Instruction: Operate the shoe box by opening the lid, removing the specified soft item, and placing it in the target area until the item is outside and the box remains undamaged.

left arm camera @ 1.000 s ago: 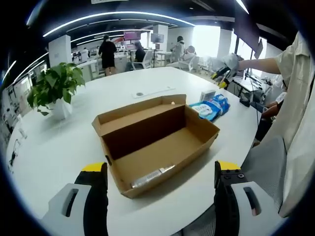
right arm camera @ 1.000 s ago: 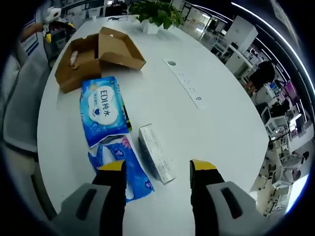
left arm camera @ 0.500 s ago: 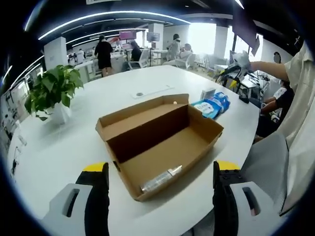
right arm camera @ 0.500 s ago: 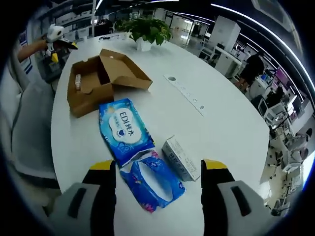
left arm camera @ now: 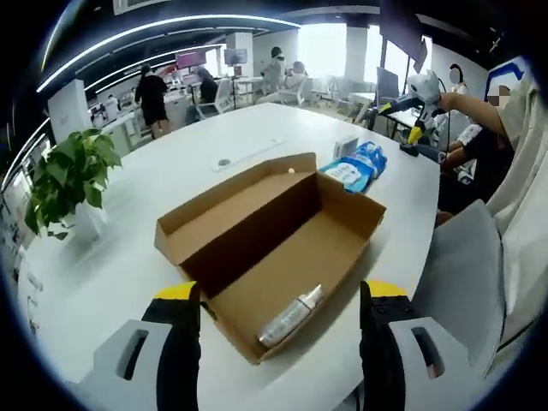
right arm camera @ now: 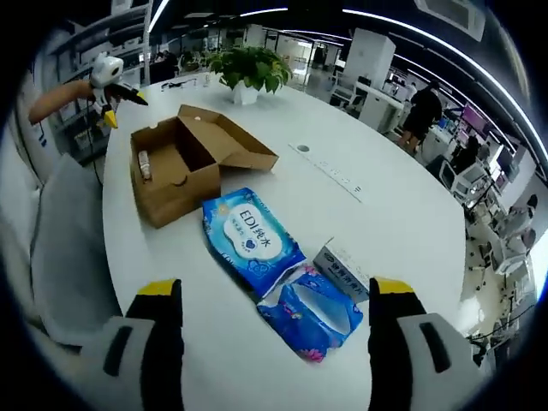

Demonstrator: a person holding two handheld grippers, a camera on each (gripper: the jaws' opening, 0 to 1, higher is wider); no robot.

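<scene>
Two grippers are hovering with jaws spread, holding nothing — left gripper facing the shoe box, lid flipped back, small bottle lying inside. Right gripper is sitting over the dark blue soft pack and the wipes pack reading "EDI" — both outside the box. Risk: jaws closing on thin cardboard walls, creasing them.

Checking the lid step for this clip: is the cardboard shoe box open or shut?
Open. The shoe box has its lid folded back flat, exposing the interior, where a small bottle lies.
</scene>
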